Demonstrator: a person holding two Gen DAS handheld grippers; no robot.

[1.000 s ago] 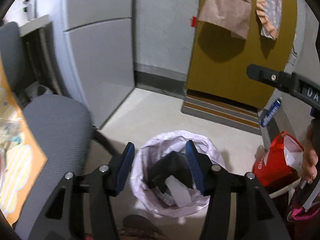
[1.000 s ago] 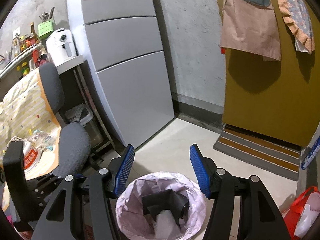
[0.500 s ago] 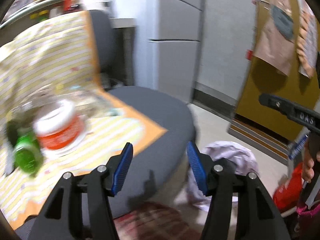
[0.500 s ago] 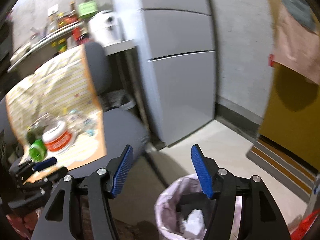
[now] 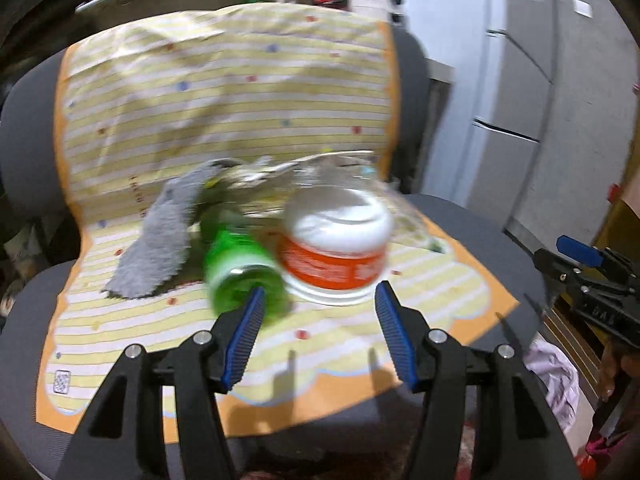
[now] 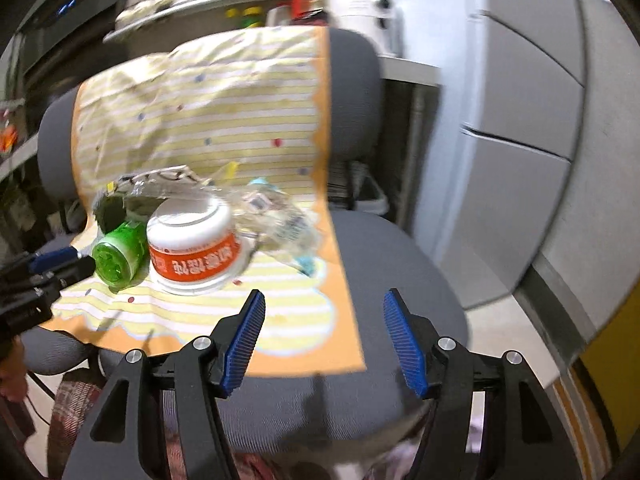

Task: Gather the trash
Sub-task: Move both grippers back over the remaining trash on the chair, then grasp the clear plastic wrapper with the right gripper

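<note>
Both grippers, left [image 5: 318, 330] and right [image 6: 324, 338], are held apart and empty. Trash sits mid-frame on the cloth [image 5: 224, 92]: bottle [image 5: 244, 276] touching cup [image 5: 336, 246]. Risks are noted: the bottle may be rolled off, and the cup tipped if nudged.

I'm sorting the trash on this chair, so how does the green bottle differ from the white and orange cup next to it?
The green bottle lies on its side, its end facing the camera; the noodle cup stands on its base. The bottle is translucent green plastic, the cup opaque white with an orange printed band. The cup is wider and squatter, the bottle narrower. Both rest side by side on the striped cloth over the chair seat, neither yet between any jaws.
</note>
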